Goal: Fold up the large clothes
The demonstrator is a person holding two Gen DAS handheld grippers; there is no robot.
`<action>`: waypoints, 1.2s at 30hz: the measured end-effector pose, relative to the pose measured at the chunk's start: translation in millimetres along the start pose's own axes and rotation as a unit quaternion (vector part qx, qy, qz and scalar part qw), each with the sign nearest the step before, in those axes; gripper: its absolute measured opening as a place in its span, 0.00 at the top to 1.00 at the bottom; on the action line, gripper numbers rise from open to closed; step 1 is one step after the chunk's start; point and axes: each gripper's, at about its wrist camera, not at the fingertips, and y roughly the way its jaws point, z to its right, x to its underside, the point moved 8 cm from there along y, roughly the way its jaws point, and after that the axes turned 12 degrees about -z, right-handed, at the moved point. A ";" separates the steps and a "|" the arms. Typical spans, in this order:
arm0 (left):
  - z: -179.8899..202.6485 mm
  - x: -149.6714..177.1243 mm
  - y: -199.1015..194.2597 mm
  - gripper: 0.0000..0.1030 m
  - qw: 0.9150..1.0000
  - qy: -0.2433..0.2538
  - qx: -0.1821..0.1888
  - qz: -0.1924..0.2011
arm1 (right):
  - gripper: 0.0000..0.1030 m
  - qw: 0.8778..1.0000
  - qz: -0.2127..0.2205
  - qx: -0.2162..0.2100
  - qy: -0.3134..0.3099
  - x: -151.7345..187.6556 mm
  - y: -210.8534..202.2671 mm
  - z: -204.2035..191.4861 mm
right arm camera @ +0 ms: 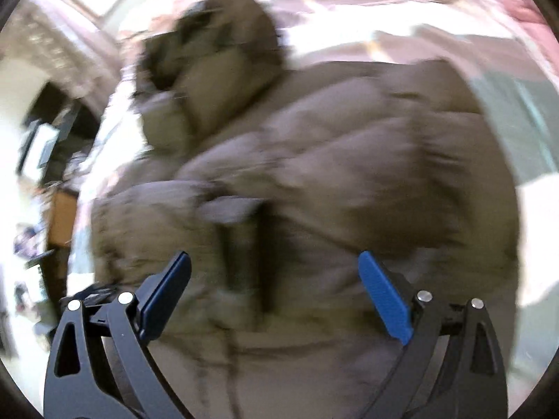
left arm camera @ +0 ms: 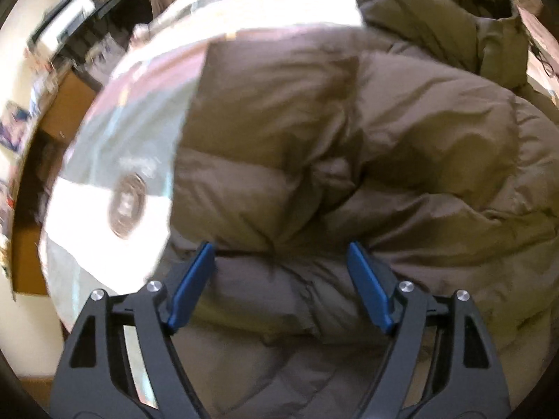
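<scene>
Nearest the lens in the left wrist view, the left gripper (left arm camera: 281,248) fills the bottom of the frame: black linkage arms ending in blue pads (left arm camera: 191,286), the jaws spread wide with nothing between them. The tips sit right at a crease of the olive-brown quilted puffer jacket (left arm camera: 314,160), at lower centre, though whether they touch the fabric cannot be told. That wide spread probably suits the thick padding, which needs a broad bite.

In the right wrist view, the right gripper (right arm camera: 274,262) likewise occupies the bottom edge, its jaws parted and empty, hanging over the jacket's lower part. Just past the tips, at centre, a darker flap (right arm camera: 234,209) lies on the body; the blur hides whether it is a pocket or a cuff.

The jacket itself spreads across the middle of both frames, lying bulky on a pale patterned bedspread (left arm camera: 115,160) bearing a round dark emblem (left arm camera: 126,206) at left centre. Its body appears partly doubled over, so the folding seems begun but unfinished.

Farther off, the hood (left arm camera: 443,10) rests at the upper right of the left view and the upper left of the right view. Beyond the bed, at far left, stand a brown cardboard box (left arm camera: 64,104) and dark shelving (left arm camera: 87,17).
</scene>
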 end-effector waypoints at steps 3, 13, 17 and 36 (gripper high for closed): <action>-0.9 -0.2 15.1 0.15 1.000 -0.011 0.006 -0.015 | 0.06 0.997 -0.026 0.072 -0.014 -4.2 19.3 6.8; -4.4 11.0 -17.1 0.13 0.999 0.008 -0.039 0.007 | 0.04 0.986 -0.088 0.136 0.036 -9.1 46.8 29.6; -10.3 26.8 -69.6 0.13 0.997 -0.045 0.051 0.027 | 0.04 0.996 -0.020 0.039 0.078 -22.7 3.4 19.5; -35.8 65.2 -92.5 0.05 0.992 -0.045 0.117 0.003 | 0.04 0.962 0.090 0.258 -0.008 -365.5 30.4 -45.0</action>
